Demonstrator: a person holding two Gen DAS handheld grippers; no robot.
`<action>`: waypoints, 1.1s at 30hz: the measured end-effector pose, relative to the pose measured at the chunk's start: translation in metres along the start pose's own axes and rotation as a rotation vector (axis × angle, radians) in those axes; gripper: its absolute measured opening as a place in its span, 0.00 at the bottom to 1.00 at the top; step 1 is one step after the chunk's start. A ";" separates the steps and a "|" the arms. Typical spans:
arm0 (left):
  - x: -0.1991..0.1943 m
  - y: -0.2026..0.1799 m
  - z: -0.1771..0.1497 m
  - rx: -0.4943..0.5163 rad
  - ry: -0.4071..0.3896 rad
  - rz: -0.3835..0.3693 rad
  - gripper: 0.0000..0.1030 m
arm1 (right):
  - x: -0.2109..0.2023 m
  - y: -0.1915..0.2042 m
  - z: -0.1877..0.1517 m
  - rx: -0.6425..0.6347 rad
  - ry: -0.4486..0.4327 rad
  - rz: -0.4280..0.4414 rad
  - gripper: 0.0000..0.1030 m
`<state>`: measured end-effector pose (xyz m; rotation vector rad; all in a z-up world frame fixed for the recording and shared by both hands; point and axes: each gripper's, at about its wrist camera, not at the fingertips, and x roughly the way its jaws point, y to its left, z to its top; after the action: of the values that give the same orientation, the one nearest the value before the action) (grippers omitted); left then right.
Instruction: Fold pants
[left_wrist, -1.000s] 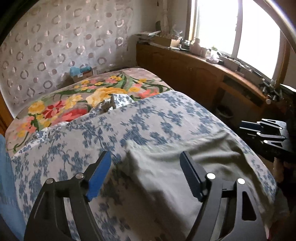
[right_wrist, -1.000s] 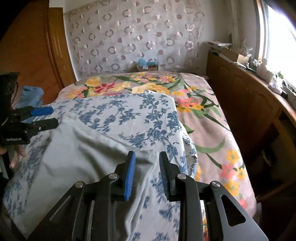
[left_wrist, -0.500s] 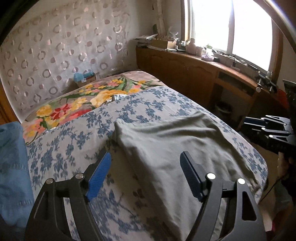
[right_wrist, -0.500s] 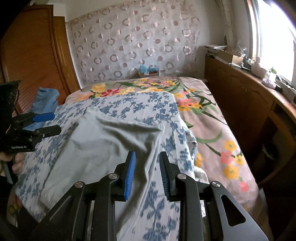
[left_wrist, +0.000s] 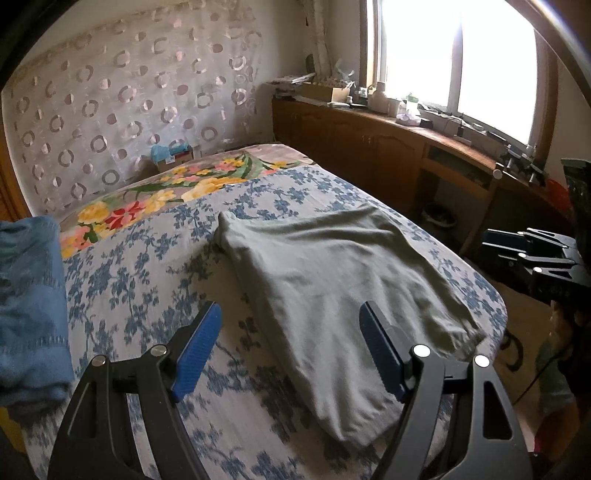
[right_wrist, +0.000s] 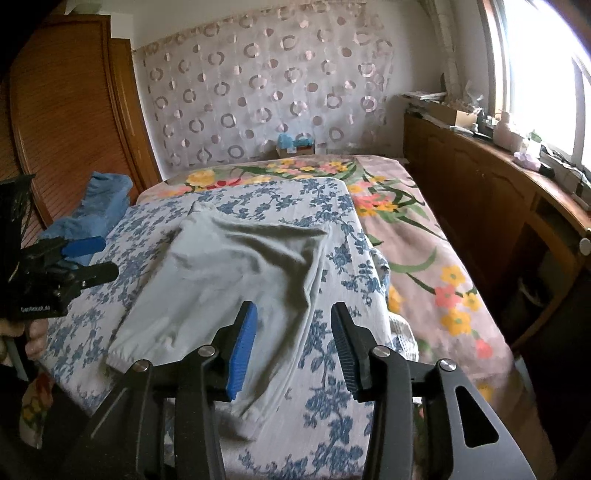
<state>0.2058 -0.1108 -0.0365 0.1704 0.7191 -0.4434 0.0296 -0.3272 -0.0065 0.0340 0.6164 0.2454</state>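
Grey-green pants (left_wrist: 332, 280) lie spread on a blue-flowered sheet (left_wrist: 147, 266) on the bed, legs toward the near edge; they also show in the right wrist view (right_wrist: 221, 273). My left gripper (left_wrist: 290, 345) is open and empty, held above the near part of the pants. My right gripper (right_wrist: 291, 343) is open and empty above the near edge of the pants and sheet. Each gripper shows in the other's view: the right one (left_wrist: 535, 254) beyond the bed's right edge, the left one (right_wrist: 70, 258) at the bed's left side.
A folded blue cloth (left_wrist: 29, 295) lies at the bed's left side. A floral bedspread (right_wrist: 406, 236) covers the rest of the bed. Wooden cabinets (left_wrist: 369, 147) with clutter run under the window on the right. A wooden wardrobe (right_wrist: 74, 129) stands left.
Both grippers have pulled back and up from the pants. The right gripper's jaws have opened from nearly shut. The pants now lie flat and free on the sheet.
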 end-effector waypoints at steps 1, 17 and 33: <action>-0.003 -0.001 -0.004 -0.002 -0.001 0.001 0.75 | -0.001 0.001 -0.002 -0.004 0.000 -0.001 0.42; -0.004 -0.015 -0.054 -0.073 0.038 0.015 0.75 | 0.009 0.013 -0.040 -0.004 0.041 0.033 0.42; 0.005 -0.022 -0.078 -0.071 0.081 0.023 0.75 | 0.021 0.017 -0.051 0.040 0.100 0.024 0.42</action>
<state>0.1528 -0.1089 -0.0975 0.1303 0.8101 -0.3905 0.0128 -0.3077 -0.0582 0.0677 0.7208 0.2592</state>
